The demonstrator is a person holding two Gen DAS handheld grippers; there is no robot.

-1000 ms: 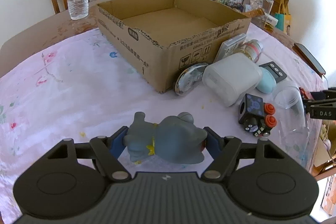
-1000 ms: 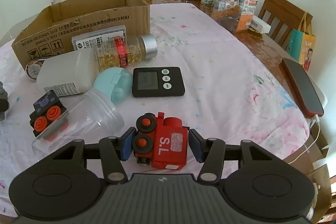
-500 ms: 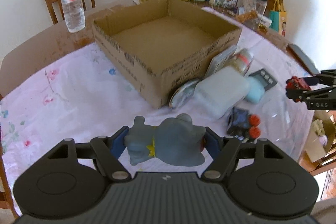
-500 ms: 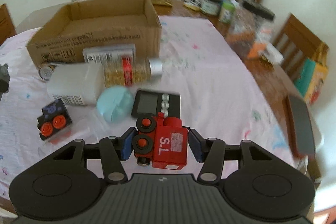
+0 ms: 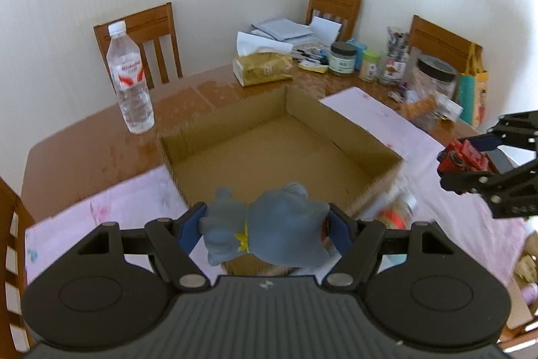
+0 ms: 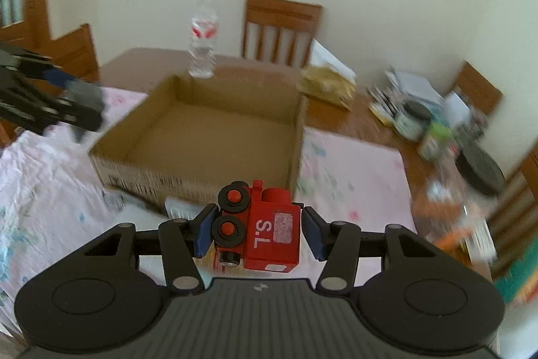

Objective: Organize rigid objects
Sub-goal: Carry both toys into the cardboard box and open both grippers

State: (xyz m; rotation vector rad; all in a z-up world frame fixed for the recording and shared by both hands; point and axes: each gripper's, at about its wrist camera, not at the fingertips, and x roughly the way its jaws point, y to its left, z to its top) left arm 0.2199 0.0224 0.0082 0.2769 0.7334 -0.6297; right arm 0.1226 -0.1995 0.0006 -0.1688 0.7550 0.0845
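So the left claw (image 5: 265, 226) is clamped on a grey toy (image 5: 269, 224), blue pads pressing it from both sides, and it hangs in the air right over the near wall of the box (image 5: 269, 150). The right claw (image 6: 257, 229) is closed tight on a red train (image 6: 262, 227) with "S.L" on its side, also held up off the tabletop (image 5: 84, 150), just short of the box's near wall. From the left camera you can see the right claw off by the box's right corner, train in its grip. The box sits open around the middle of the tabletop, half on the pink cloth (image 6: 353, 170), nothing inside it. A bottle (image 5: 129, 79) stands behind the box near the far edge, and jars (image 5: 341, 58) crowd the far right corner.
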